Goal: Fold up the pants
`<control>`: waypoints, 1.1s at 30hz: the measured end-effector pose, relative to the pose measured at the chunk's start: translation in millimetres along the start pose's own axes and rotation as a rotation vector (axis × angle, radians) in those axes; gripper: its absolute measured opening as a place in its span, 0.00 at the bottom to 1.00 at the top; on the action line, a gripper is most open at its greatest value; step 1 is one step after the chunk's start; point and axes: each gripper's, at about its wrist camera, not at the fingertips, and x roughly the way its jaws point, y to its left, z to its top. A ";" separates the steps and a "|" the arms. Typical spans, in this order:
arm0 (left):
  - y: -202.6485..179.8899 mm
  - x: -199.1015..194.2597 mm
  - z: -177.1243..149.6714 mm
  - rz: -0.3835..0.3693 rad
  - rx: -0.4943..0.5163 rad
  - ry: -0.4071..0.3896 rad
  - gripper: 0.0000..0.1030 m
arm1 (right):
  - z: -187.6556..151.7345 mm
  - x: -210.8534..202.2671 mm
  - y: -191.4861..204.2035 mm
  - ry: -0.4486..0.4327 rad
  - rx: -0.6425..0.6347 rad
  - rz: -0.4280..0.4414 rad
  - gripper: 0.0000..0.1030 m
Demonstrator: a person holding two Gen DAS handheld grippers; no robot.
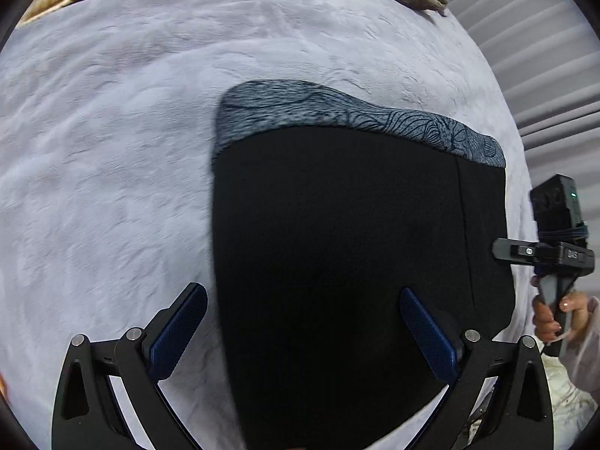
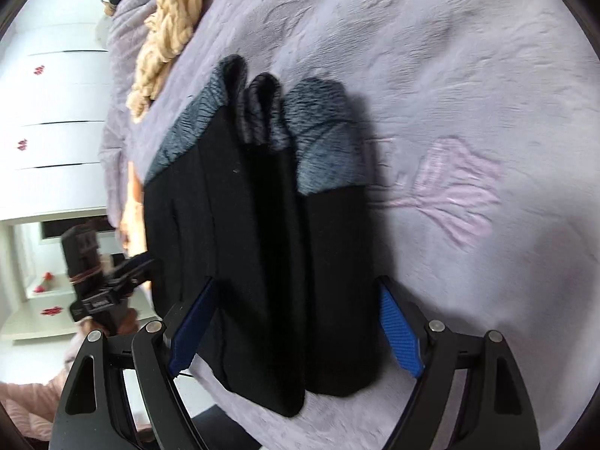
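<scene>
- Nearest to us, our left gripper (image 1: 303,332) has its two blue pads wide apart. One pad (image 1: 180,328) is over the bed cover and the other sits over the black cloth. It holds nothing, and we cannot tell if it touches the cloth.
- Our right gripper (image 2: 296,328) is wide apart too. Its blue pads (image 2: 399,332) stand on each side of the folded bundle, and nothing is pinched between them.
- Just past the pads lie the black pants (image 1: 356,243). They rest on the bed, folded into a thick, neat block with a few layers stacked up.
- We think the pants are soft and floppy, and light. They will bend and sag if we lift only one corner, so the layers may slide apart.
- A good place to grab looks like the near edge, one gripper at each corner, pinching all the layers at once.
- Farther off is the grey patterned waistband (image 1: 337,112), which looks stretchy and a bit bunched at the far end.
- All around is the fuzzy lilac bed cover (image 1: 112,150), soft enough to let pads dig under the cloth.
- Farthest away lies a chunky cream knitted blanket (image 2: 168,37).
</scene>
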 end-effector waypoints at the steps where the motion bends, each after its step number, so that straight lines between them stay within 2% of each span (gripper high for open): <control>1: 1.2 5.8 2.7 -0.015 -0.013 0.007 1.00 | 3.8 5.8 -2.2 0.002 0.012 0.013 0.85; 5: 13.5 18.2 5.4 -0.086 -0.125 0.029 0.99 | 9.5 19.6 -14.2 -0.002 0.108 0.029 0.84; 6: 10.6 16.2 1.7 -0.090 -0.123 0.017 0.96 | 7.1 17.8 -10.1 -0.003 0.090 0.021 0.79; 7: 6.7 12.4 -0.7 -0.104 -0.113 0.001 0.83 | 4.7 15.6 -6.9 -0.003 0.081 0.018 0.74; 8: 2.5 6.4 -3.1 -0.106 -0.101 -0.016 0.76 | 2.6 13.8 -4.7 -0.001 0.084 0.026 0.71; 11: -3.9 -13.2 -8.2 -0.118 -0.073 -0.053 0.64 | -3.5 4.2 12.9 -0.020 0.079 0.011 0.59; 13: 0.4 -27.3 -12.8 -0.137 -0.067 -0.069 0.61 | -9.9 -5.8 32.5 -0.057 0.063 0.016 0.50; 15: 10.3 -45.2 -12.1 -0.140 -0.052 -0.081 0.61 | -18.6 -13.1 49.9 -0.093 0.057 0.036 0.49; 20: 43.2 -108.8 -38.5 -0.124 -0.034 -0.103 0.61 | -60.3 -11.2 103.0 -0.136 0.044 0.117 0.48; 22: 62.5 -125.0 -49.4 -0.083 -0.023 -0.107 0.62 | -73.9 -0.2 120.0 -0.141 0.045 0.147 0.48; 23: 72.3 -128.5 -56.2 -0.044 -0.024 -0.107 0.66 | -82.5 9.2 129.2 -0.145 0.051 0.164 0.48; 25: 89.4 -125.5 -63.6 0.073 -0.030 -0.101 0.74 | -95.1 31.2 139.2 -0.148 0.068 0.179 0.48; 26: 100.4 -117.0 -68.4 0.163 -0.028 -0.091 0.74 | -99.0 47.9 140.8 -0.139 0.091 0.176 0.48; 27: 112.4 -106.1 -72.5 0.263 -0.038 -0.067 0.74 | -103.1 63.6 139.8 -0.121 0.112 0.156 0.48; 28: 123.7 -96.5 -75.8 0.332 -0.052 -0.038 0.74 | -105.8 84.6 138.3 -0.090 0.130 0.100 0.48; 29: 133.2 -92.6 -80.0 0.336 -0.075 -0.018 0.79 | -108.2 99.1 135.6 -0.057 0.137 0.023 0.48; 30: 140.5 -95.4 -83.6 0.294 -0.115 -0.030 0.79 | -110.7 111.6 134.2 -0.022 0.131 -0.065 0.55; 31: 144.4 -99.5 -86.0 0.274 -0.143 -0.040 0.79 | -111.8 118.1 136.4 -0.011 0.118 -0.115 0.59; 33: 143.8 -105.7 -89.2 0.299 -0.143 -0.044 0.79 | -114.0 111.9 145.9 -0.031 0.093 -0.157 0.64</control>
